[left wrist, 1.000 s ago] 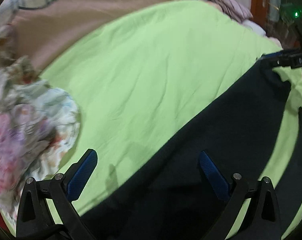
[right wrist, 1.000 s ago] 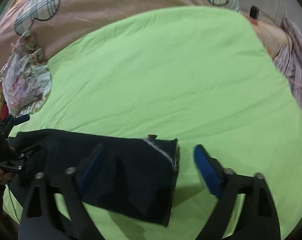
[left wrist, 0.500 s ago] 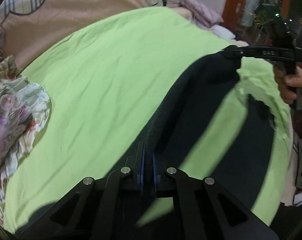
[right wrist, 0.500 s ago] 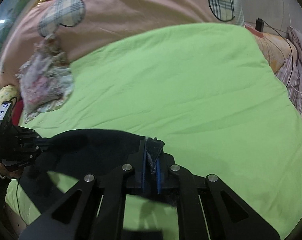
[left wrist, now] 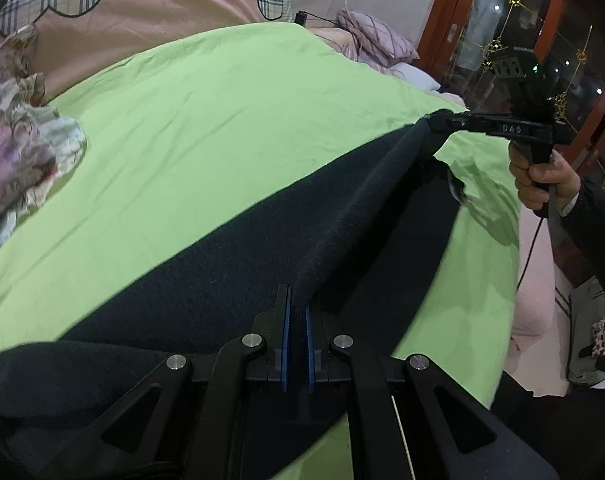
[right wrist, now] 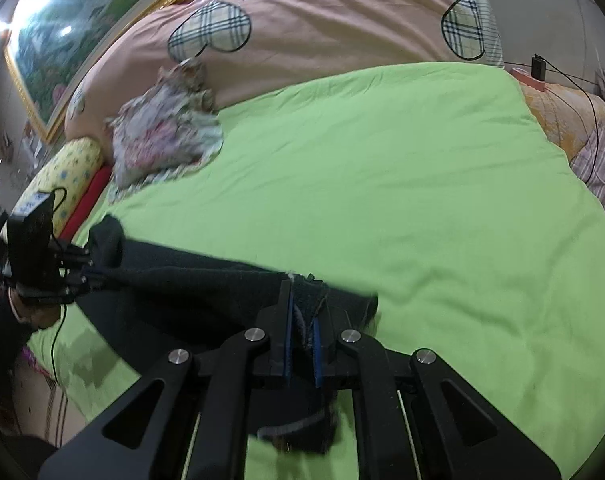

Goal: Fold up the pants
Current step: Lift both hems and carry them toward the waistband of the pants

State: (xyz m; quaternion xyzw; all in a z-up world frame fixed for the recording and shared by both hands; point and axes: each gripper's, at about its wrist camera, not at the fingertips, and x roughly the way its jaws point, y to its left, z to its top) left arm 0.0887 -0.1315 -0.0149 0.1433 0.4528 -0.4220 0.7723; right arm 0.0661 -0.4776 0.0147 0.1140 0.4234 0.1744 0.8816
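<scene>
Left wrist: left hand-held gripper (left wrist: 296,320) pinching fuzzy dark pants (left wrist: 230,280) (right hand-held gripper (right wrist: 302,320) likewise), smooth green sheet (left wrist: 206,120).

one marking is legible. the flat black side bar of the right gripper (left wrist: 502,128), seen from the left wrist view, carries pale letters that read "das"; the characters are small and slightly blurred, so the reading is approximate.

the black box-shaped camera housing on top of the left gripper (right wrist: 32,240), seen from the right wrist view, carries a small white label with blue marks at its top edge. the marks are too blurred to read.

no other text, brand, number or sign is legible in either view.
</scene>
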